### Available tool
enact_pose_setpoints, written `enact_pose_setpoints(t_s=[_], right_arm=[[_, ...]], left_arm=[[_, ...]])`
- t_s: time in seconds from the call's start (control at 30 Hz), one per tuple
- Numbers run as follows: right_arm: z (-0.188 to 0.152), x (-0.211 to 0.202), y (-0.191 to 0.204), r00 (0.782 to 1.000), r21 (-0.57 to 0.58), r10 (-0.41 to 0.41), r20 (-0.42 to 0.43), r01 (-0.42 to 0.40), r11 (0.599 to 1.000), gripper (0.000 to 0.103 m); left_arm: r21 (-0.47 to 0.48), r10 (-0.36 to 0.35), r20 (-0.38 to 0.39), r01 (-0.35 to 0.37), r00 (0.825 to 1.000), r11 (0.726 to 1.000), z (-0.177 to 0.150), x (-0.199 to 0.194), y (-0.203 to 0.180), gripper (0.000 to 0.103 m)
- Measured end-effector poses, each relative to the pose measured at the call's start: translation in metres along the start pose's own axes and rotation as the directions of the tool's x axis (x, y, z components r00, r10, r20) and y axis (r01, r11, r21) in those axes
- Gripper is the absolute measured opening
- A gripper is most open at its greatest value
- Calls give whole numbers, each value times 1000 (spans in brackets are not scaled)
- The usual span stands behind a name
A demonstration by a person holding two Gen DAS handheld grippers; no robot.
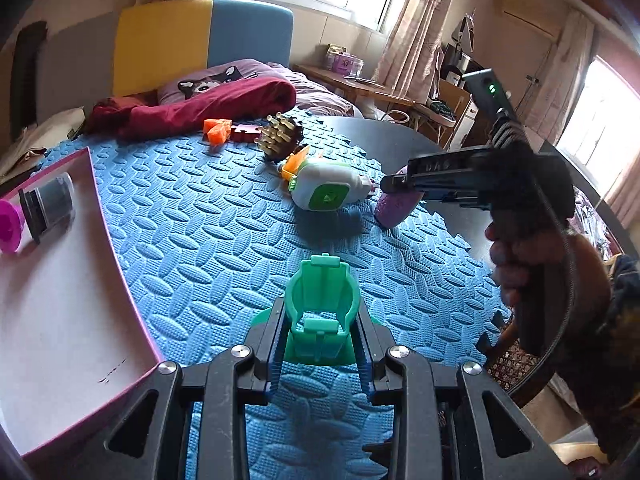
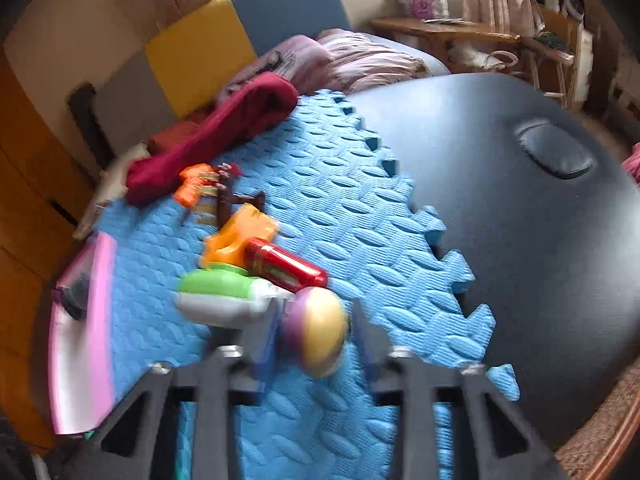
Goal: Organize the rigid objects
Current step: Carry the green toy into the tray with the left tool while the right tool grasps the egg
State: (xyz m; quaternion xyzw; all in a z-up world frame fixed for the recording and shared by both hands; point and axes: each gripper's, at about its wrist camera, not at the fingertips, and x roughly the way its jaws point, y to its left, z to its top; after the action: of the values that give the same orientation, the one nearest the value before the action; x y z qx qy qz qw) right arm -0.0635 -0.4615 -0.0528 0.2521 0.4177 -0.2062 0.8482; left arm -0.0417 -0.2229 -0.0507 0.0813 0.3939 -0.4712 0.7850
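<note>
My left gripper (image 1: 320, 344) clamps the green plastic holder (image 1: 320, 312) over the near mat (image 1: 192, 240), right of the tray (image 1: 60, 320). It looks light, stiff and hollow, best held by its side walls. My right gripper (image 2: 316, 344) straddles the smooth purple-yellow ball (image 2: 320, 330); contact unclear.

I see a dark, smooth round table (image 2: 520, 240) with a blue textured foam puzzle mat (image 1: 200, 232) laid over its left part. On the mat lie a shallow pink-rimmed white box (image 1: 60, 320), an orange plastic block (image 1: 218, 130), a dark red block (image 1: 246, 133), a brown piece studded with pale pegs (image 1: 280, 138), a white and green plastic toy (image 1: 326, 190) and a red cylinder (image 2: 286, 266). A folded maroon cloth (image 1: 200, 110) overlaps the mat's far edge.
</note>
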Motion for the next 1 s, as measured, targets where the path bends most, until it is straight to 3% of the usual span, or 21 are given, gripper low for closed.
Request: enact_pose_setpoints(t_s=[0.2, 0.37, 0.5, 0.7, 0.8, 1.0], right_arm=[[-3, 0, 10, 1000, -64, 3, 8, -2, 998, 28], [-4, -1, 13, 1000, -90, -22, 20, 23, 996, 28], [-4, 0, 13, 999, -88, -23, 23, 25, 996, 28], [-4, 0, 14, 999, -101, -22, 27, 24, 995, 28], [-5, 0, 16, 999, -112, -23, 28, 26, 993, 28], [-5, 0, 16, 999, -115, -25, 29, 28, 993, 28]], left_arm=[[-67, -37, 34, 39, 999, 997, 0, -21, 13, 31], [-178, -54, 128, 76, 990, 981, 7, -59, 42, 31], [-279, 55, 187, -1, 981, 960, 14, -83, 83, 31], [-434, 218, 115, -148, 969, 888, 15, -79, 156, 31], [-476, 233, 74, -171, 970, 863, 15, -65, 177, 31], [-484, 277, 26, -230, 961, 844, 36, -30, 198, 31]])
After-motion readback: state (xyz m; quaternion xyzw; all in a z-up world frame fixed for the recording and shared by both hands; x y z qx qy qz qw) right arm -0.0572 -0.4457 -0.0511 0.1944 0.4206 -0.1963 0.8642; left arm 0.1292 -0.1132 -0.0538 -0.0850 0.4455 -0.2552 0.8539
